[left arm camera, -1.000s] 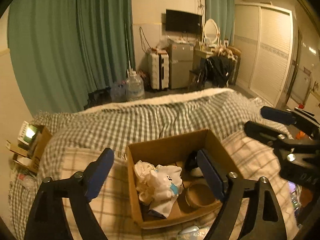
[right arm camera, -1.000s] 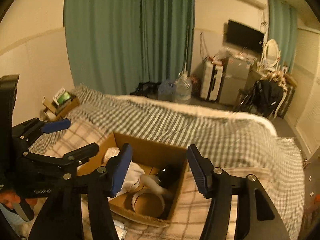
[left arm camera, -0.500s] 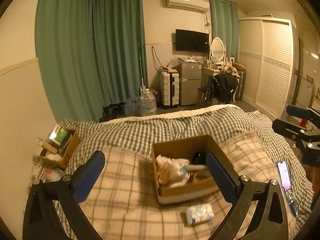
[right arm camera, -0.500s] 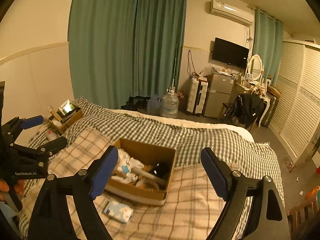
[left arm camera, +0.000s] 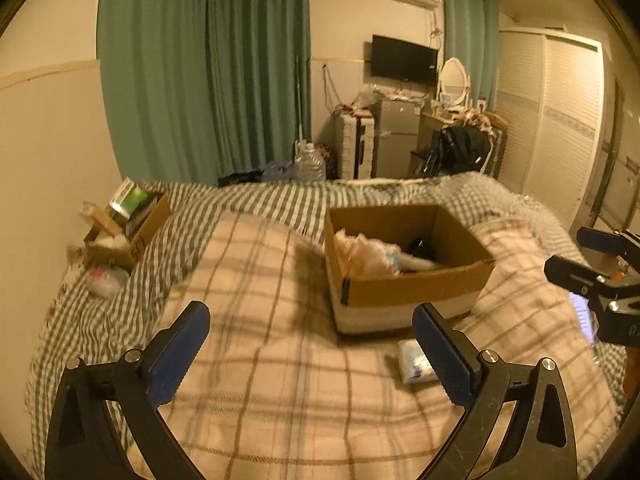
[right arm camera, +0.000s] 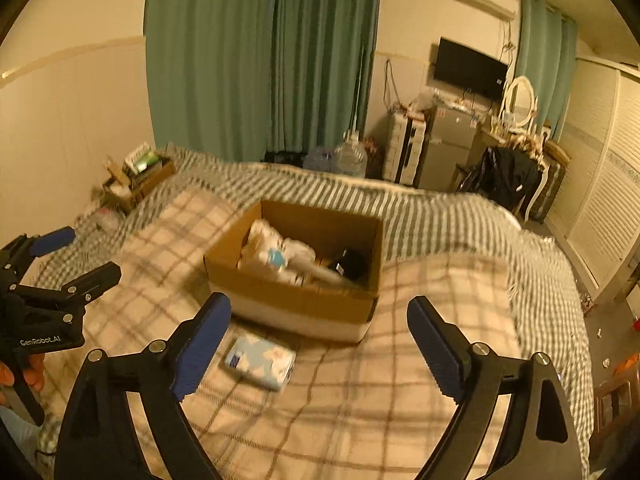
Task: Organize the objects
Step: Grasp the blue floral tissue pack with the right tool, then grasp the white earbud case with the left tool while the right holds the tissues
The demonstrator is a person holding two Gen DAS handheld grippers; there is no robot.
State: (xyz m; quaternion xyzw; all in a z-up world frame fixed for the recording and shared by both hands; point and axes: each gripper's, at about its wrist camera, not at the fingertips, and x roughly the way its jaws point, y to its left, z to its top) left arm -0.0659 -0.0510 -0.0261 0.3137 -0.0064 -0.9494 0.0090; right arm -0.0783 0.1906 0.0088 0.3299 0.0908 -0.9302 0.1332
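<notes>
An open cardboard box [left arm camera: 416,292] [right arm camera: 296,300] sits on the plaid blanket of the bed. It holds white cloth items, a black object and a pale tube. A small pale blue packet [right arm camera: 260,360] [left arm camera: 414,366] lies on the blanket just in front of the box. My left gripper [left arm camera: 312,352] is open and empty, held above the blanket to the left front of the box. My right gripper [right arm camera: 320,340] is open and empty, in front of the box and above the packet. Each gripper shows at the edge of the other's view.
A second small cardboard box [left arm camera: 132,228] with packets stands at the bed's far left near the wall. A lit phone [left arm camera: 582,320] lies at the bed's right edge. Green curtains, a water jug [right arm camera: 352,158], suitcase, fridge and wardrobe stand beyond the bed.
Both grippers have pulled back and away from the box, which now looks smaller and farther. The blue packet in front of the box has come into view. Both stay open.
</notes>
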